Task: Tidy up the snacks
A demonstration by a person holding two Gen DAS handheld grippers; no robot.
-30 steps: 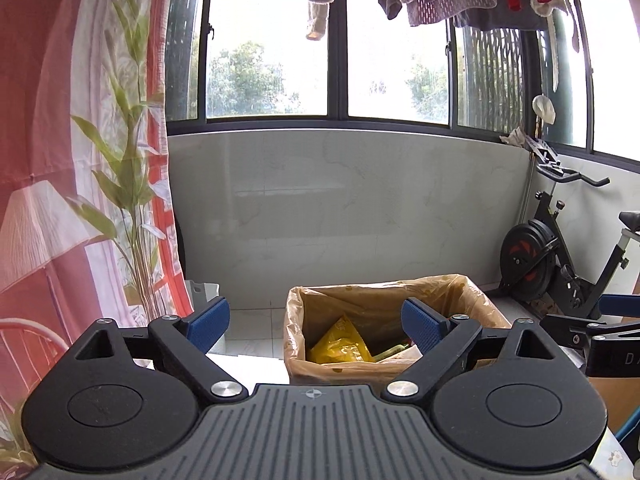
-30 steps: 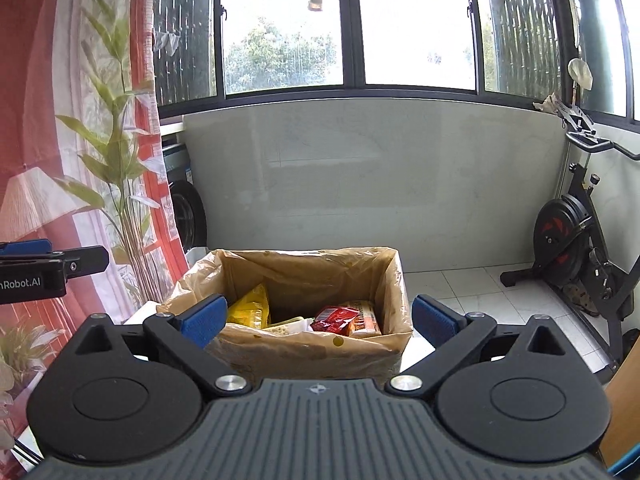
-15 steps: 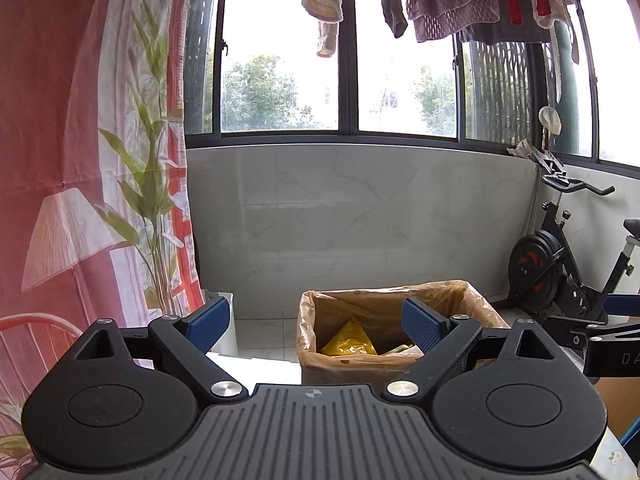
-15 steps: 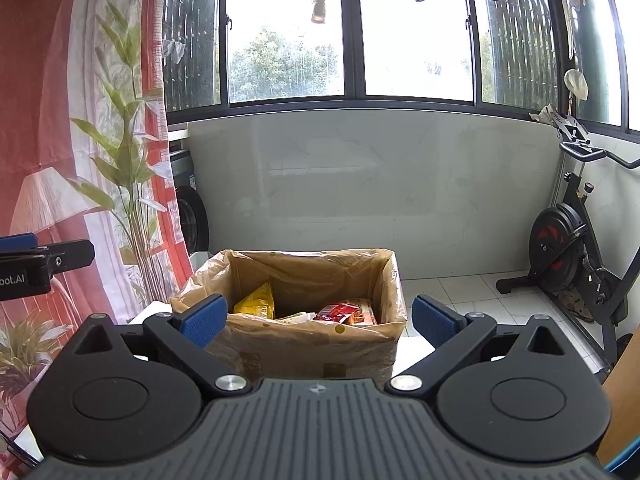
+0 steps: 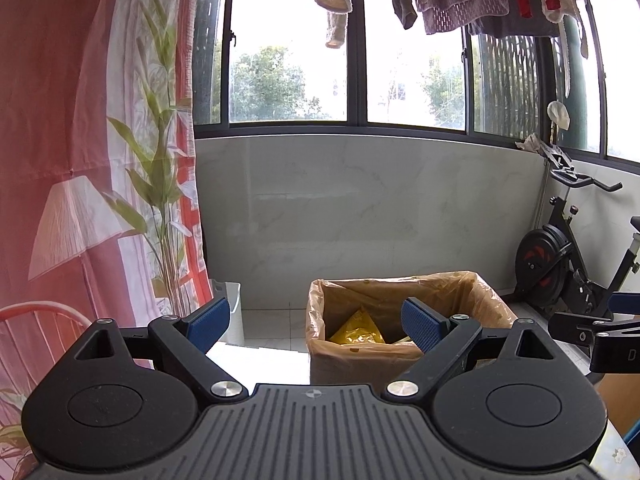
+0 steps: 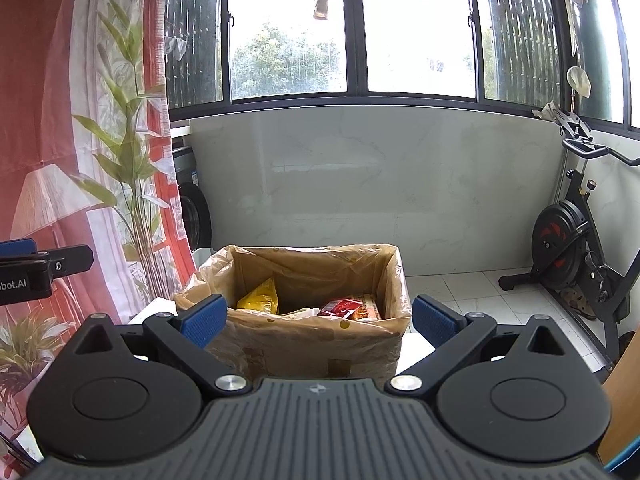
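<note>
Two grippers hang with their jaws spread wide and nothing between the blue pads: the left gripper [image 5: 316, 326] and the right gripper [image 6: 318, 320]. Ahead of both stands a cardboard box [image 6: 304, 344] lined with a brownish plastic bag, open side up, on a white surface [image 5: 256, 360].

From the right wrist, the box sits squarely between the fingers, its long side running left to right, and a yellow snack packet [image 6: 260, 300] leans upright at the left end, with a red packet [image 6: 342, 307] lying flat toward the right end beside an orange-patterned pack [image 6: 368, 310]. The left wrist looks at the box [image 5: 360, 364] from further left, so it lies mostly behind the right-hand finger; only the yellow packet [image 5: 354, 330] shows clearly, its point up. An exercise bike [image 6: 576, 248] stands at the far right.
</note>
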